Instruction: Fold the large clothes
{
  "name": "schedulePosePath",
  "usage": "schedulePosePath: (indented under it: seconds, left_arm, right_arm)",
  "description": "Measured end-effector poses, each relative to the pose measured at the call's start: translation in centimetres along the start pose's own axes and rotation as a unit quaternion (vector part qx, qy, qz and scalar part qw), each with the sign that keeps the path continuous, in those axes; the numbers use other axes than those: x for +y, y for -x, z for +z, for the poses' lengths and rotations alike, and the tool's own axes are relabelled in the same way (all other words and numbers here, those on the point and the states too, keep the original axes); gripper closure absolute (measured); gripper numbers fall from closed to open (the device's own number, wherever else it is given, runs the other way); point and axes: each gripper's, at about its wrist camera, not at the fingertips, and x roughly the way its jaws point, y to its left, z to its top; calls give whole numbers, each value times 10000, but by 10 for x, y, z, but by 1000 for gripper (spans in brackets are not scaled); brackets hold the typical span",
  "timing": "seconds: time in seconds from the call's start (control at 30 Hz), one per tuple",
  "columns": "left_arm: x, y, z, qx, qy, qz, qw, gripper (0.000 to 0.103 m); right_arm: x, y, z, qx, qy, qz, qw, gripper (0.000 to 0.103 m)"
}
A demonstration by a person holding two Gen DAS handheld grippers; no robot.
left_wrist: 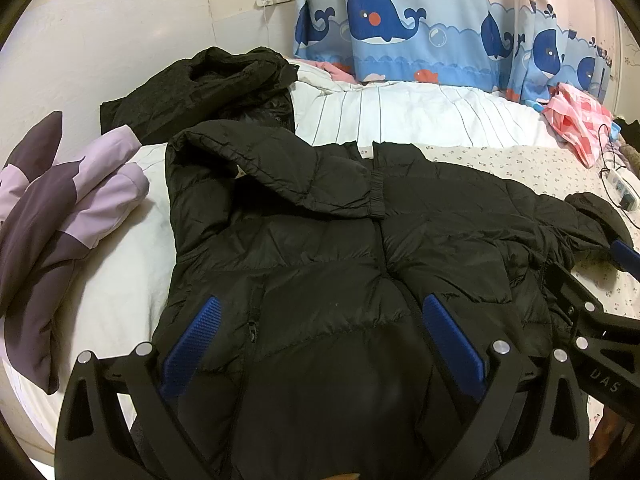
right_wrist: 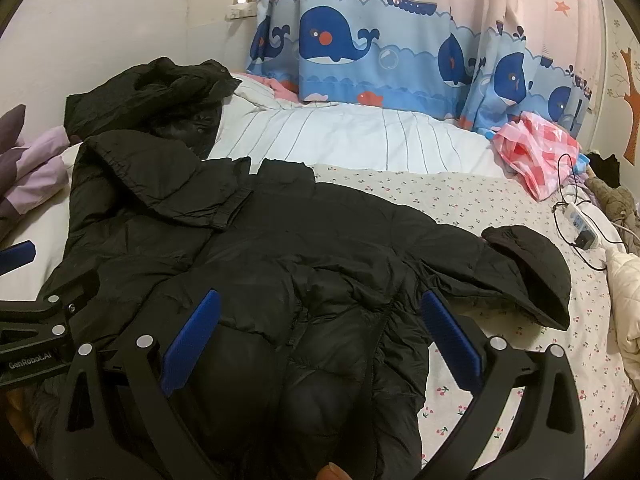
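Note:
A black puffer jacket point(left_wrist: 340, 248) lies spread on the bed, front up, one sleeve point(left_wrist: 320, 184) folded across its chest and the other sleeve point(right_wrist: 528, 276) stretched to the right. My left gripper point(left_wrist: 320, 316) is open above the jacket's lower left part. My right gripper point(right_wrist: 320, 312) is open above the jacket's lower right part, its right finger point(right_wrist: 448, 336) near the sleeve. The right gripper also shows at the right edge of the left wrist view point(left_wrist: 612, 264).
A second black garment point(left_wrist: 224, 84) is heaped at the bed's far left. A purple jacket point(left_wrist: 60, 220) lies at the left. A pink checked bag point(right_wrist: 536, 152) and a power strip with cable point(right_wrist: 580, 224) lie at the right. Whale curtains point(right_wrist: 380, 40) hang behind.

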Motion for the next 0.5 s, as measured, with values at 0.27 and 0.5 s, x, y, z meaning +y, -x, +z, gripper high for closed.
schedulePosePath:
  seconds: [0.27,0.5]
  left_arm:
    - [0,0,0,3,-3,-3,10000,6]
    - [0,0,0,2,2,-1,10000,6]
  right_arm:
    - [0,0,0,3,-3,5,10000,6]
    - [1,0,0,6,1,10,10000,6]
